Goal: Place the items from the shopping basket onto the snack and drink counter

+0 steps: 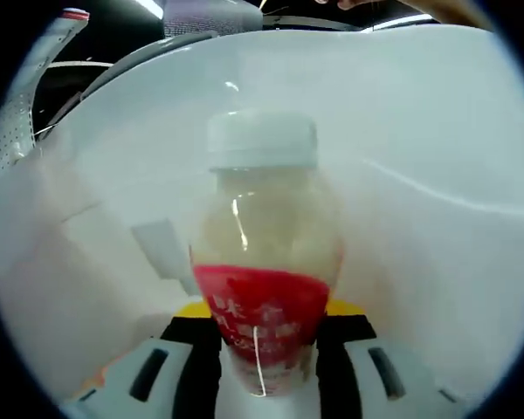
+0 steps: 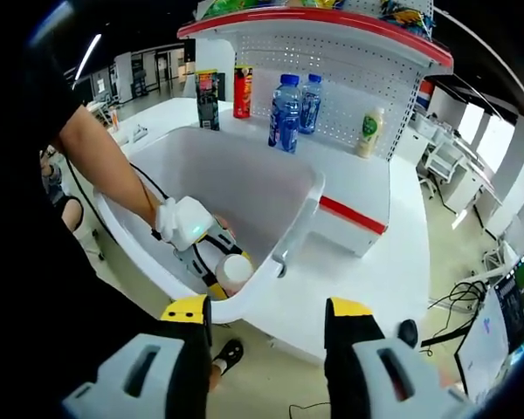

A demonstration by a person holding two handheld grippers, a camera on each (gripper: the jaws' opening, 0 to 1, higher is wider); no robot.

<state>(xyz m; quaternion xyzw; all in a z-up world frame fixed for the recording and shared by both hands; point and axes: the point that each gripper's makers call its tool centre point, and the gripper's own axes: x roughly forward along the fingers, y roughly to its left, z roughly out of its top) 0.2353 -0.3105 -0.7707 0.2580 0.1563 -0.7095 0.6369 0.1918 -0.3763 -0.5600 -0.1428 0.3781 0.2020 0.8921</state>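
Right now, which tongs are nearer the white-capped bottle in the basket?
Left. The left tongs are shut on the bottle down inside the white basket. The right tongs are open, outside the basket's near rim and apart from the bottle.

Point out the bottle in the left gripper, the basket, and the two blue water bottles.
bottle (image 1: 264,288): left gripper view, red label.
basket (image 2: 299,218): right gripper view, right rim.
blue water bottles (image 2: 286,113): right gripper view, nearer bottle's body.
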